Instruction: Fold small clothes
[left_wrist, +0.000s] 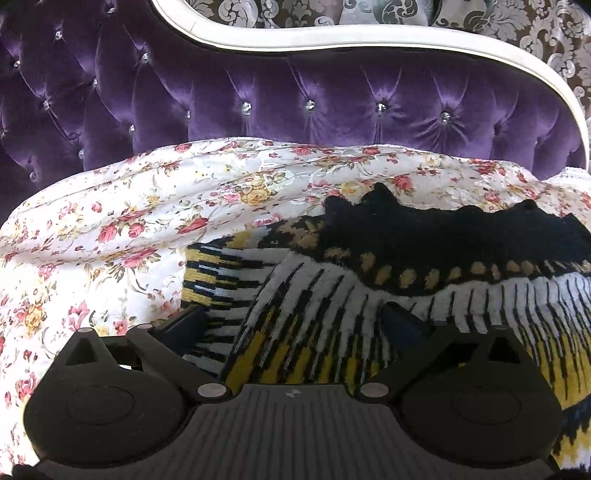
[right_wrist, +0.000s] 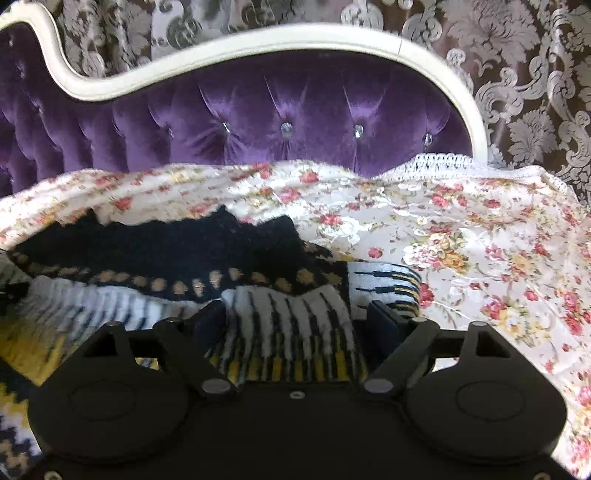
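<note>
A small knitted garment (left_wrist: 369, 280), black at the top with white, black and yellow stripes, lies on a floral bedspread (left_wrist: 110, 229). My left gripper (left_wrist: 291, 321) is open, its fingers (left_wrist: 184, 325) astride the garment's left part with fabric between them. In the right wrist view the same garment (right_wrist: 184, 266) spreads to the left. My right gripper (right_wrist: 295, 317) is open, its fingers (right_wrist: 384, 321) astride the garment's right edge, with striped fabric between them. The fingertips are partly hidden by the cloth.
A purple tufted headboard (left_wrist: 295, 103) with a cream frame (right_wrist: 258, 37) rises behind the bed. Patterned wallpaper (right_wrist: 535, 92) is beyond it. The bedspread's lace edge (right_wrist: 443, 162) shows at the far right.
</note>
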